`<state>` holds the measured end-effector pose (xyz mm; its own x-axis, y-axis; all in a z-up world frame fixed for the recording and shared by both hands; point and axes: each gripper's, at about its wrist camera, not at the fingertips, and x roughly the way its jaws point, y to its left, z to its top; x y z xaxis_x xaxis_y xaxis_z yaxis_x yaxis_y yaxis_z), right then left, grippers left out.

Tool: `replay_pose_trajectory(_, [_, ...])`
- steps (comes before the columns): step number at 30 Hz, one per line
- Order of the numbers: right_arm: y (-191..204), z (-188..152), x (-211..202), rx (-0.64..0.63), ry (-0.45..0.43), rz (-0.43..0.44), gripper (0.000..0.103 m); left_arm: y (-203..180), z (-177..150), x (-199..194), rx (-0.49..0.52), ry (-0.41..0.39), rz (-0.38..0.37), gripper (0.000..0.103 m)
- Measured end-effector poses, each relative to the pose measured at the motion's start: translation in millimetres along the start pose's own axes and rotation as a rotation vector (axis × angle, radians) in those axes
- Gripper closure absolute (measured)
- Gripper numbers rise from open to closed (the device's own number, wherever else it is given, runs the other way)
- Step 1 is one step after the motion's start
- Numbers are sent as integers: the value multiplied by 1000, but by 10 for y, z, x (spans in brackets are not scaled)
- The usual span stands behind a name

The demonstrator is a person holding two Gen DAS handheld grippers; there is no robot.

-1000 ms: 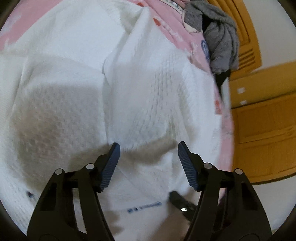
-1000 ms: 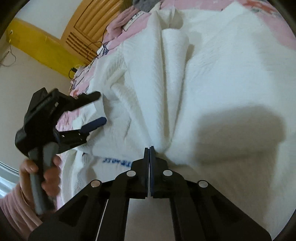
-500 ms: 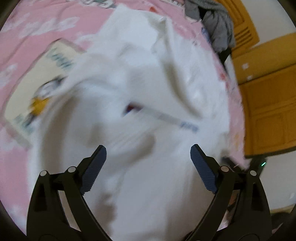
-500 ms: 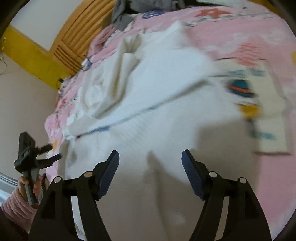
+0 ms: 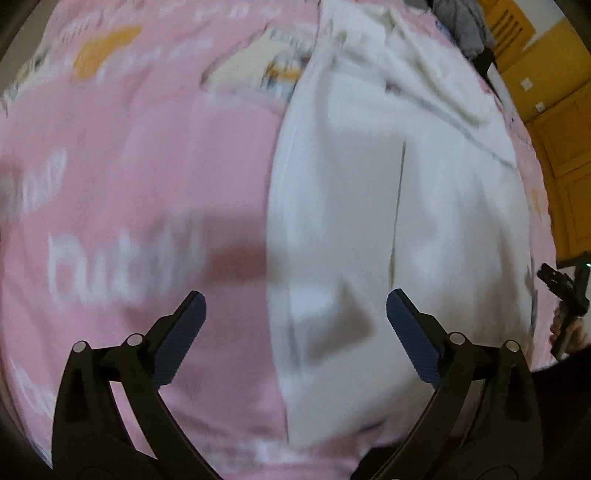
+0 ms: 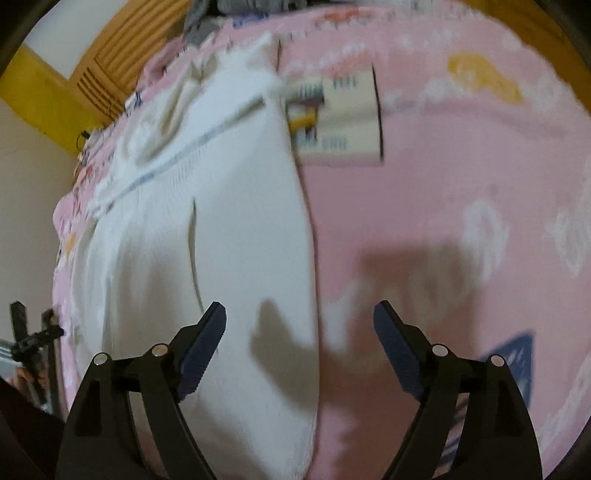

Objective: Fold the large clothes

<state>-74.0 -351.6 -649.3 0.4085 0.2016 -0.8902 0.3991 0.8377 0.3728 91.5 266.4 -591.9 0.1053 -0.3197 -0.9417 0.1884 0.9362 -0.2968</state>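
A large white textured garment [image 5: 399, 206] lies spread on a pink printed bedsheet [image 5: 140, 177]. Its far end is bunched, with a thin blue stripe. My left gripper [image 5: 293, 314] is open and empty above the garment's straight left edge. In the right wrist view the garment [image 6: 207, 236] fills the left half. My right gripper [image 6: 299, 325] is open and empty above the garment's right edge. Both views are motion-blurred.
A grey clothes pile [image 5: 461, 22] lies at the bed's far end. Orange wooden cabinet doors [image 5: 561, 140] stand beside the bed. The sheet carries a cream printed panel [image 6: 343, 114]. The other gripper shows at the edge of each view [image 5: 569, 295] [image 6: 33, 339].
My right gripper was shut on the garment a second ago and is now open. Both grippers have pulled back and up from the cloth, which now lies flatter on the bed.
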Motion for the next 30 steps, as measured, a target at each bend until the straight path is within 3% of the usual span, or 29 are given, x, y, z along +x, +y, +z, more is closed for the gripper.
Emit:
replay_pose_trajectory(4, [-49,-238,147,-1,69,9,23,226,-279,230,-109,30,-32,7])
replay_pose_trajectory(9, [92,-421,183,-114,89,-4,20,187,-358,304,-85,-7,-12,6])
replay_pose_trajectory(16, [260,-647,225,-84,220,220,21,-163,-426,300,-29,53,-135,6])
replay_pose_trajectory(19, [224,-704,290,-60,224,244,21,-244,-494,349,-9,81,-180,6])
replay_pose_trajectory(21, [181,-685,342,-16,220,266,21,-245,-504,371,-7,77,-167,6])
replay_pose_trajectory(26, [290,-704,376,-90,237,211,20,-275,-491,393,-46,73,-181,6])
replay_pose_trajectory(30, [400,-739,390,-111,245,153,17,-433,-474,421,-7,81,-150,6])
